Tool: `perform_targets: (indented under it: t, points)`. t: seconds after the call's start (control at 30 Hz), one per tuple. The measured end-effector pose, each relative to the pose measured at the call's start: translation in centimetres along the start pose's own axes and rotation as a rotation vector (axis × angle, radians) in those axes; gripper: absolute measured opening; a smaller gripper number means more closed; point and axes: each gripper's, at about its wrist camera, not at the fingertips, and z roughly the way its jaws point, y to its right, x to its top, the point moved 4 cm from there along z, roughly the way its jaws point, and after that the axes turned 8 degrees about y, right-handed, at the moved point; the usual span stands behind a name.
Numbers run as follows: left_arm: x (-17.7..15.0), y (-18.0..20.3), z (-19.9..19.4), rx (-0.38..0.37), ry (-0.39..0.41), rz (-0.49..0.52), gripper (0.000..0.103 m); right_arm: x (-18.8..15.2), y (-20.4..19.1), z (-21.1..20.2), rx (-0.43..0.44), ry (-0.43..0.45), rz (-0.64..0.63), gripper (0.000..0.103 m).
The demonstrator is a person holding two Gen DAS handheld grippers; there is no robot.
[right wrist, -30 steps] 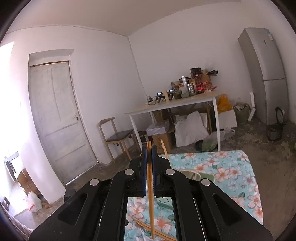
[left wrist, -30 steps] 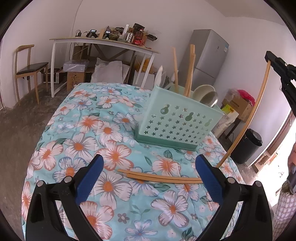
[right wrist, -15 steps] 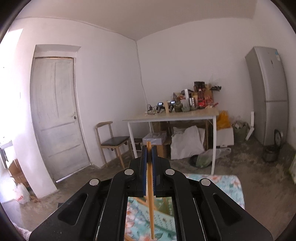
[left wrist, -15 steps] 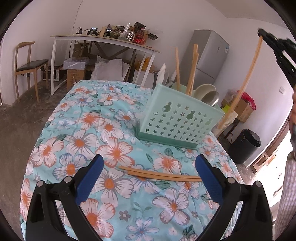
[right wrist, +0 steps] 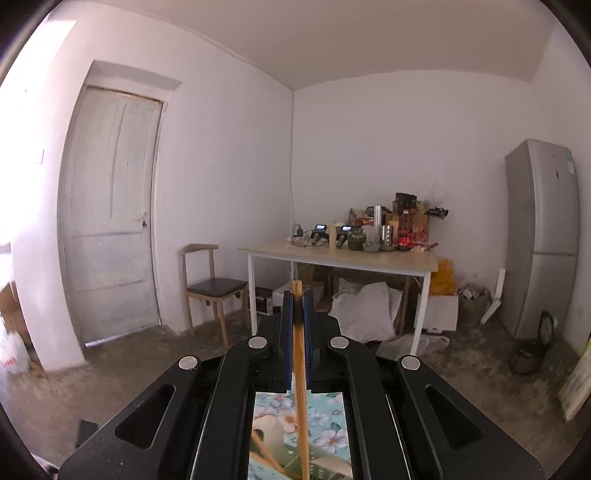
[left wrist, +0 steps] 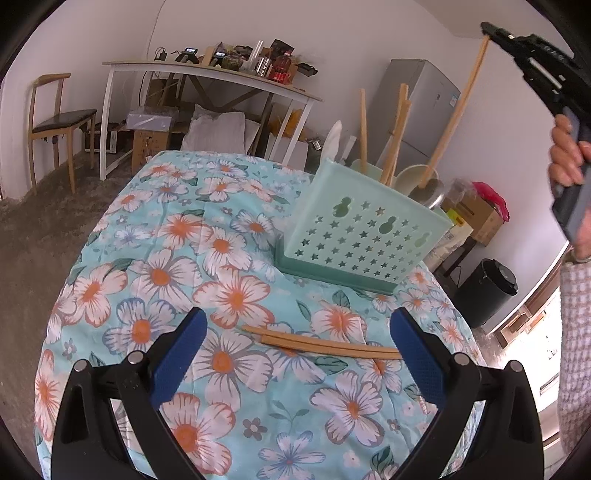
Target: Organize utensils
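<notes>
Up at the right edge of the left wrist view, the right tool [left wrist: 489, 31] is clamped on the top end of a single wooden chopstick [left wrist: 456, 110], which hangs down at a slant so that its lower end sits over the cream bowl [left wrist: 413, 173] behind the mint basket [left wrist: 362, 229]. Whether that lower end touches anything inside cannot be told. A hand [left wrist: 567, 151] grips the handle of this tool, with a checked sleeve [left wrist: 576, 332] below it. From the right wrist view the same chopstick [right wrist: 300, 369] runs straight down between the two blue pads [right wrist: 289, 332], which press on it from both sides, and the flowered cloth and part of the basket show below through the gap in the frame.

The left tool [left wrist: 295, 354] hovers low over the worktop [left wrist: 155, 266], which is covered by a light blue cloth printed with white and orange flowers. Its blue fingers [left wrist: 181, 354] stand wide apart with nothing held. Between them on the cloth lies a pair of chopsticks [left wrist: 321, 342], side by side and close together, their right ends reaching the right finger in the picture.

The mint basket, pierced with stars and gourd shapes, stands on the far right part of the worktop. Several more chopsticks [left wrist: 397, 133] stand upright in it, leaning a little. Beyond are a white table [left wrist: 207, 74] loaded with bottles and clutter, a wooden chair [left wrist: 55, 118], a grey fridge [left wrist: 424, 110] and a black bin [left wrist: 487, 291] on the floor.
</notes>
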Motion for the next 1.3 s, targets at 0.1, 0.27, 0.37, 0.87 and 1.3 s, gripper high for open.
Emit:
perform_targets:
  t: [0.1,0.27,0.37,0.87,1.3]
  points:
    - [-0.1,-0.2,-0.1,0.001,0.001,-0.006,0.097,-2.2,-0.2,1.2,-0.018,-0.046,-0.056,0.003]
    - [-0.2,-0.5,-0.1,0.004,0.0,-0.008,0.097,-4.0,-0.3,1.1,-0.032,-0.093,-0.09,0.005]
    - [-0.2,-0.5,-0.1,0.005,-0.002,-0.01,0.097,-3.8,0.0,0.6,-0.038,-0.071,-0.061,0.016]
    - [0.1,0.9,-0.5,0.048,0.041,0.06,0.097,-4.8,2.0,-6.7,-0.079,-0.06,0.19,0.037]
    - [-0.4,2.9,0.0,0.035,0.013,0.113,0.097,-14.3,1.6,-10.1,-0.121,-0.316,0.421,0.057]
